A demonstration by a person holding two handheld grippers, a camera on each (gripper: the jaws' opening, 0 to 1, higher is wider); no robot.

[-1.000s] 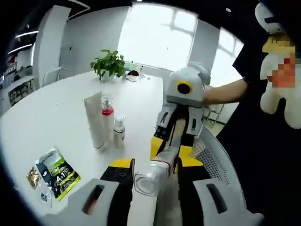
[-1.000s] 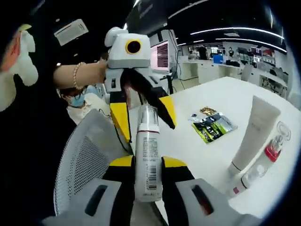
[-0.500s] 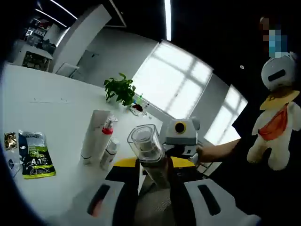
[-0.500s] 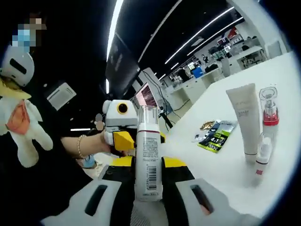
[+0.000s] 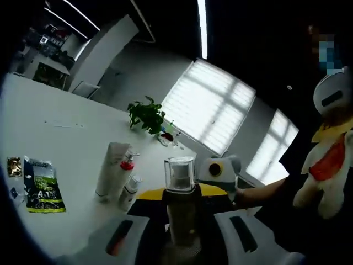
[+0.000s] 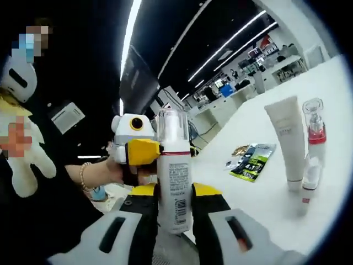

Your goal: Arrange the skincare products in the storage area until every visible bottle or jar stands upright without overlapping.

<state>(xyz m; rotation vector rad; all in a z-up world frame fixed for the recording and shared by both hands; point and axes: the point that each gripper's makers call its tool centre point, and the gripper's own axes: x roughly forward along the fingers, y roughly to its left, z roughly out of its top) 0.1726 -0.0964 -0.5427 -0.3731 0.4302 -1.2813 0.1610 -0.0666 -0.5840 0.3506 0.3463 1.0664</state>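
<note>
I see the pump bottle point(image 6: 174, 182) with its clear cap held upright in the air, both grippers clamped on its body: my right gripper point(image 6: 173, 201) grips it low from one side, and my left gripper point(image 5: 181, 207) grips the same bottle point(image 5: 180, 204) from the opposite side, its yellow pads pressed against it. Beyond it, on the white bench point(image 6: 331, 83), a white tube point(image 6: 287, 144) stands on its cap, touching or just beside a red-collared pump bottle point(image 6: 314, 130) and a small white bottle point(image 6: 309, 182), all upright. A green sachet point(image 6: 252, 161) lies flat well apart from them, with smaller packets near it.
</note>
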